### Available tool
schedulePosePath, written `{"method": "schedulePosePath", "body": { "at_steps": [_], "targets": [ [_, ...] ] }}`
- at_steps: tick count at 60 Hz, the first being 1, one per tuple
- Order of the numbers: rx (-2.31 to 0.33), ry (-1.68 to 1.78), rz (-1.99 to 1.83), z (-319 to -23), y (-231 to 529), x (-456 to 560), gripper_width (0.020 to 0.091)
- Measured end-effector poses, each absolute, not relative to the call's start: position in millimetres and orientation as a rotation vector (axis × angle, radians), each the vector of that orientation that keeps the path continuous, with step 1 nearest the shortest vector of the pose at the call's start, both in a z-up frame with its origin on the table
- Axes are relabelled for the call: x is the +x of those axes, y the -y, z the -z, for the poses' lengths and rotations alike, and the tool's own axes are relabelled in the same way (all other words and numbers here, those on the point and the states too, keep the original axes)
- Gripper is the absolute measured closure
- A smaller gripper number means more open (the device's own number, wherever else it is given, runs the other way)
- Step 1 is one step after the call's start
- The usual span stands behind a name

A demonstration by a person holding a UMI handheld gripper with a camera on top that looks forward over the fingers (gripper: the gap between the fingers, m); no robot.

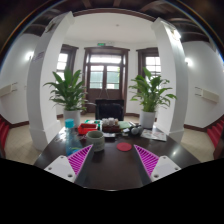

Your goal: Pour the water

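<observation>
My gripper (113,160) hangs over the near end of a dark round table (112,170), its two fingers wide apart with magenta pads (80,158) and nothing between them. Just beyond the left finger stands a grey-green cup (95,139). A blue bottle-like thing (70,128) stands further left. A red coaster (124,147) lies ahead toward the right finger. A tray with a teapot and small dishes (110,127) sits at the table's far side.
Two big potted plants (68,92) (150,92) flank a wooden double door (105,78) at the back. White pillars (45,80) stand at either side. A white object (158,134) rests at the table's far right edge.
</observation>
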State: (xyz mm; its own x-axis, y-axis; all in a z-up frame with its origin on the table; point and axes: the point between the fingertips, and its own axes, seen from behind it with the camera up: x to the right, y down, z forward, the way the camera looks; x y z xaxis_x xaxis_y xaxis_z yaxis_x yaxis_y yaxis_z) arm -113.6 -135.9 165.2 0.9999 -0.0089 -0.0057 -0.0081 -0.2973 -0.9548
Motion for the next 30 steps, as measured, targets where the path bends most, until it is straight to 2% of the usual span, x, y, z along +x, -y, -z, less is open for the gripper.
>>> {"method": "schedulePosePath", "body": {
  "at_steps": [9,10,14,30],
  "targets": [
    [-1.884,0.060,-0.089,-151,140,-154,0.0293],
    [-1.886,0.064,-0.101,-158,131,-153,0.0293],
    [-1.908,0.108,-0.157,-146,137,-172,0.0293],
    [-1.859,0.135,-0.184,-154,78,-177,0.0293]
  ]
}}
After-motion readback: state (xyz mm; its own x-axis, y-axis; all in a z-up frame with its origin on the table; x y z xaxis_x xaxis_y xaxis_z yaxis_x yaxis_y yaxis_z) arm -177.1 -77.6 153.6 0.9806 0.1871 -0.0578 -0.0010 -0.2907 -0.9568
